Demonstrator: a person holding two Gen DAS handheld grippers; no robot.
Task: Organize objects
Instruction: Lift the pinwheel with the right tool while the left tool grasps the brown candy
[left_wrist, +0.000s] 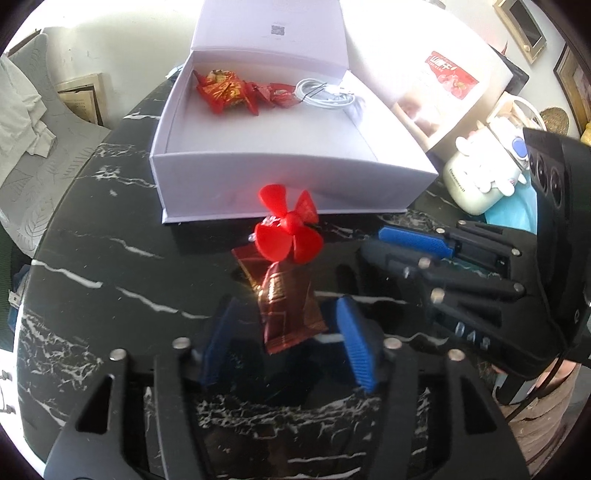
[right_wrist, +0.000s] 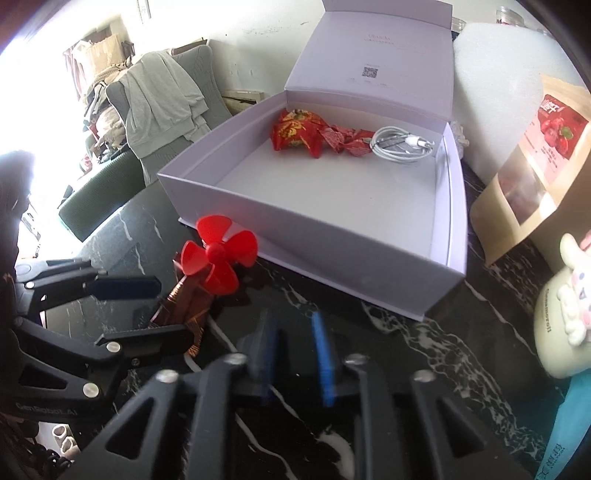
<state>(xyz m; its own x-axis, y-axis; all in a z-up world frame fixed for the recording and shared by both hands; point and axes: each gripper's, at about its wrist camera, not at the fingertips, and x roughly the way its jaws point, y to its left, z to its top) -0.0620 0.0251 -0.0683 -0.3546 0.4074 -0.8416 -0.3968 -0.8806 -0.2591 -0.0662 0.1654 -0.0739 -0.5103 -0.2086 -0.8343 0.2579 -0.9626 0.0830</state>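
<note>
Two hand-held grippers work over a dark marbled bench. Left hand-held gripper: fingers spread, a dark red snack packet lying between them; whether the pads touch it cannot be told. Right hand-held gripper: fingers parted, empty. Red propeller fan at the packet's 12 o'clock, just before the open white box, which holds red candy packets and a coiled white cable.

An open box sits on the table; candy packets lie in its far end, left of a coiled cable. A fan lies before the box.
</note>
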